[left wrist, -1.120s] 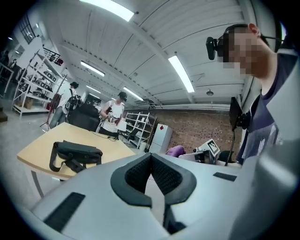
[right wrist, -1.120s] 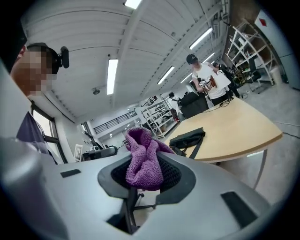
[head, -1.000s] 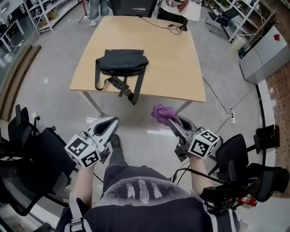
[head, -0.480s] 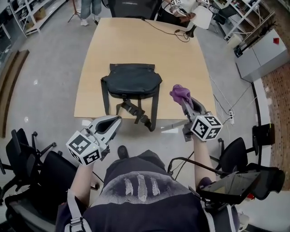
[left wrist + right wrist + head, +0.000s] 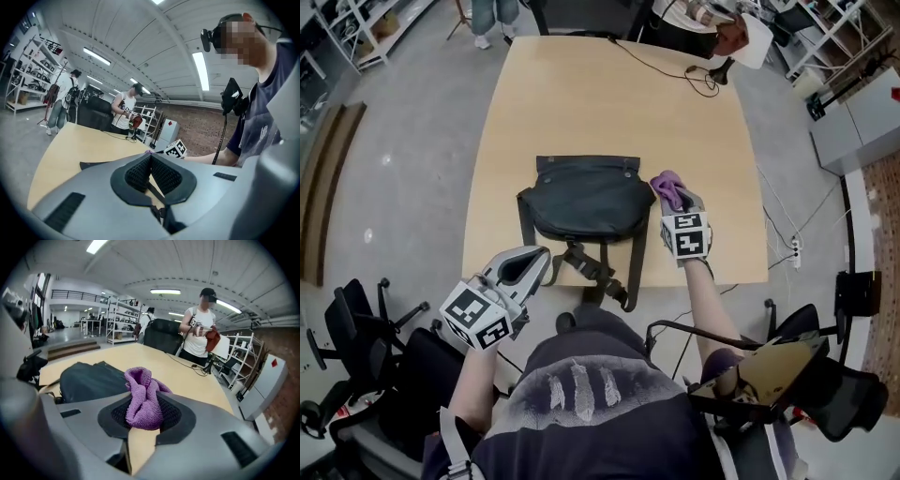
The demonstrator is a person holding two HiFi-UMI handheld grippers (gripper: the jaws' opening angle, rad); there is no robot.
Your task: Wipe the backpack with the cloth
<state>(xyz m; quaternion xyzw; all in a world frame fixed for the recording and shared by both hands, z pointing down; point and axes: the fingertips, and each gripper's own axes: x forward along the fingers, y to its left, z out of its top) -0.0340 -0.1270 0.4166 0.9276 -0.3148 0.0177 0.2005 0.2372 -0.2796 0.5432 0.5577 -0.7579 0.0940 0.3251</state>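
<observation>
The left gripper [image 5: 534,258] is hovering off the near edge of the light wooden surface [image 5: 581,103], jaws pressing together on nothing. The right gripper [image 5: 677,200] is clamping a bunched purple terry cloth [image 5: 667,184] just beside the right end of the flat black fabric backpack [image 5: 586,197] — so the wipe is likely calling for a leftward sweep. The backpack is lying across the surface's front, long axis running left to right — matte, slightly rumpled, straps trailing over the edge.
</observation>
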